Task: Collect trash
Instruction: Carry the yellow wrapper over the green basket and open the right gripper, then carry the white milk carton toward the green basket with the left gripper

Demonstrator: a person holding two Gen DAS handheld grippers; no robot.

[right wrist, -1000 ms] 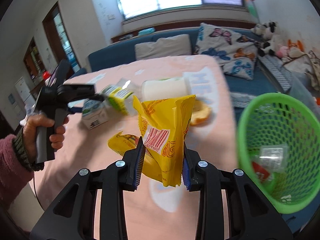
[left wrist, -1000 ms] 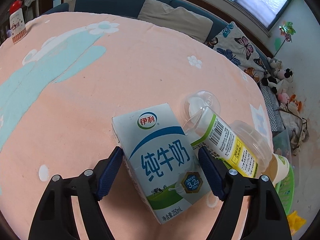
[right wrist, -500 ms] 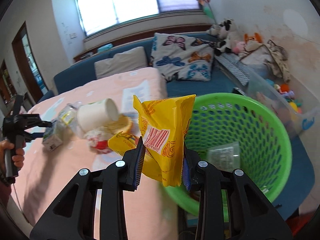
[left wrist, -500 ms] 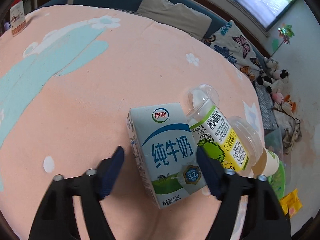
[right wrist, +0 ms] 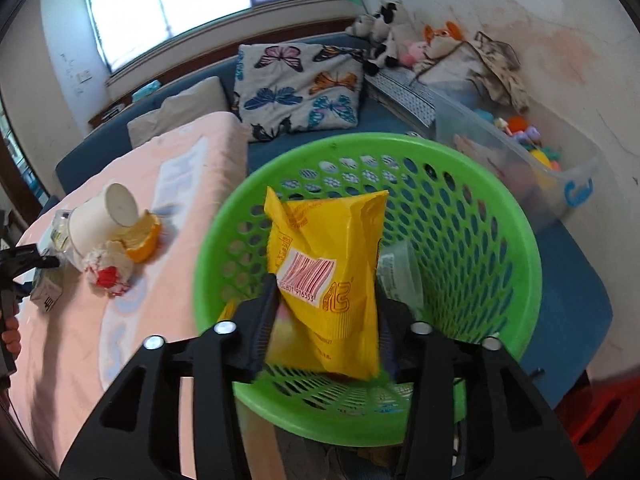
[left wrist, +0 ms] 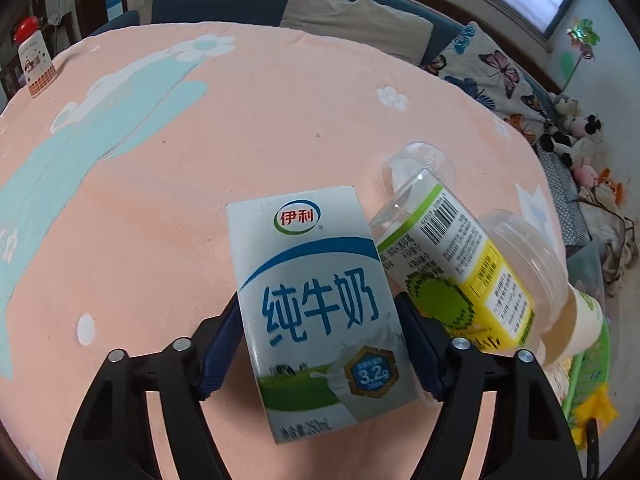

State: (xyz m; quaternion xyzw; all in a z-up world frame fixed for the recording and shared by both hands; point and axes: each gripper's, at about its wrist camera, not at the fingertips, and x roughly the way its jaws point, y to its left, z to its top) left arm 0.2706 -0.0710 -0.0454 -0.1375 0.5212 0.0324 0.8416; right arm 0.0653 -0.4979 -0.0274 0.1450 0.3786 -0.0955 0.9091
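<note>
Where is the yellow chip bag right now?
In the right wrist view, the crinkly yellow snack bag sits between the opening right gripper, above the green plastic basket.

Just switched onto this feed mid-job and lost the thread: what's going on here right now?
A person with two handheld grippers is clearing trash off the pink-covered table. The right gripper is over the green basket, its jaws opening around a yellow snack bag that is between them. The left gripper is closing around a milk carton, which lies beside a plastic bottle. A paper cup, orange peel and crumpled wrapper remain.
</note>
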